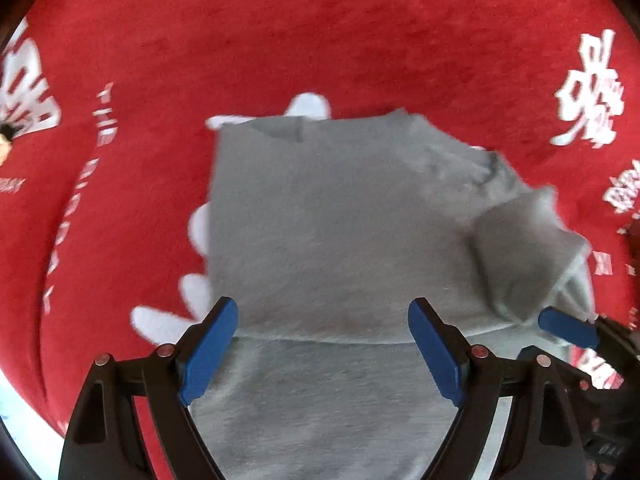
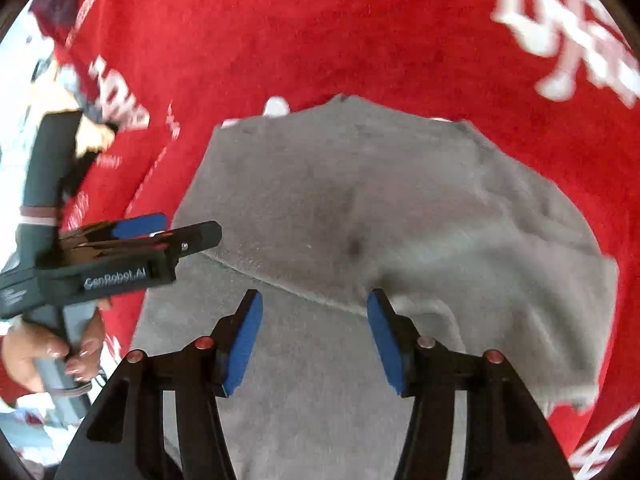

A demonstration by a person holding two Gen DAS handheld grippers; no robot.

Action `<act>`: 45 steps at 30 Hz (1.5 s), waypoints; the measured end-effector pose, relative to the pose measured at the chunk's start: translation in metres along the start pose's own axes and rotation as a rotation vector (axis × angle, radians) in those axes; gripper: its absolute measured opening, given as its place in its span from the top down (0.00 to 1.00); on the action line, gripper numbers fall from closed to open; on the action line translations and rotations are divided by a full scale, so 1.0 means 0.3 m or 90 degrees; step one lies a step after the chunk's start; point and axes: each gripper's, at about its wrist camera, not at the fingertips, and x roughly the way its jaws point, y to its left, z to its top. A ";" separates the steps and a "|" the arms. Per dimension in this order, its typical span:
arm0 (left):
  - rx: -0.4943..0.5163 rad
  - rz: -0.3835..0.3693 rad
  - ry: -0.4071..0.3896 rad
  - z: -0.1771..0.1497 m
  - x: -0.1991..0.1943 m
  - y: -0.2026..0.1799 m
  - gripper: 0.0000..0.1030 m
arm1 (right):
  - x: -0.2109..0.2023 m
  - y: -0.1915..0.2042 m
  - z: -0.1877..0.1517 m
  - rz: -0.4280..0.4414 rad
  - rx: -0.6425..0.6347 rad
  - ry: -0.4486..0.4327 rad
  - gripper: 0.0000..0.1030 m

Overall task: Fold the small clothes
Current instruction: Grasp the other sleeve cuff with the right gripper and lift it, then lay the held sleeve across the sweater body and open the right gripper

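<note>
Lying spread between and beyond both claws, a small grey garment (image 1: pixel 332 216) is seen on a red cloth (image 1: pixel 320 40) printed with white lettering and shapes. In the left wrist view, the left claw (image 1: pixel 323 348) is held wide apart, its blue pads (image 1: pixel 208 354) hovering over the cloth with nothing gripped between them. A folded edge of the garment runs crosswise just ahead of the pad tips, with a second grey layer below it, nearer the claw. To the right of the left claw, a sleeve (image 1: pixel 524 248) is seen doubled over onto the body of the garment. One blue pad of the other claw shows at the right edge, just beside the sleeve's hem.

In the right wrist view, the right claw (image 2: pixel 315 344) is likewise spread open and empty above the grey garment (image 2: pixel 360 208), the folded edge passing between its pad tips. To its left, the left claw (image 2: pixel 176 232) is seen from the side, at the garment's left border, gripped by a hand (image 2: pixel 36 354). Whether either claw touches the fabric cannot be told.
</note>
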 end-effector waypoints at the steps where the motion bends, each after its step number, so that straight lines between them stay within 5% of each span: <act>1: 0.010 -0.015 0.002 0.004 0.003 -0.010 0.14 | -0.025 -0.050 -0.016 0.004 0.045 -0.008 0.43; 7: 0.038 -0.073 0.020 0.022 0.035 -0.113 0.14 | -0.014 -0.297 -0.004 0.059 0.266 -0.024 0.43; 12: 0.046 -0.040 0.021 0.000 0.049 -0.127 0.14 | 0.062 -0.261 0.078 0.104 0.251 -0.021 0.43; 16: 0.042 -0.013 0.028 -0.034 0.028 -0.070 0.14 | 0.165 -0.241 0.177 0.087 0.271 0.001 0.43; 17: 0.039 -0.010 0.027 -0.040 0.022 -0.055 0.14 | 0.180 -0.253 0.183 0.105 0.290 0.007 0.46; 19: 0.026 0.000 0.027 -0.052 0.009 -0.014 0.14 | 0.208 -0.269 0.188 0.154 0.325 0.024 0.92; 20: 0.021 0.002 0.027 -0.057 0.006 -0.001 0.14 | 0.188 -0.273 0.187 0.157 0.326 0.015 0.92; 25: -0.017 0.005 0.005 -0.054 -0.028 0.070 0.14 | -0.026 -0.170 0.221 0.153 0.238 -0.167 0.92; 27: -0.026 0.009 0.000 -0.048 -0.029 0.091 0.14 | -0.053 -0.080 0.235 0.130 0.167 -0.189 0.91; 31: -0.060 0.026 -0.003 -0.028 -0.026 0.157 0.14 | 0.099 0.084 0.222 0.072 0.047 -0.092 0.87; 33: -0.065 0.039 -0.007 -0.020 -0.033 0.184 0.14 | 0.223 0.159 0.181 0.005 -0.012 0.010 0.62; 36: -0.061 0.047 -0.012 -0.014 -0.046 0.201 0.14 | 0.211 0.187 0.110 0.011 -0.026 0.011 0.61; 39: -0.045 0.043 -0.017 0.003 -0.059 0.181 0.14 | 0.077 0.068 0.008 0.072 0.076 -0.022 0.61; 45: -0.011 0.003 -0.028 0.069 -0.028 0.049 0.14 | -0.104 -0.364 -0.299 0.081 0.403 -0.039 0.60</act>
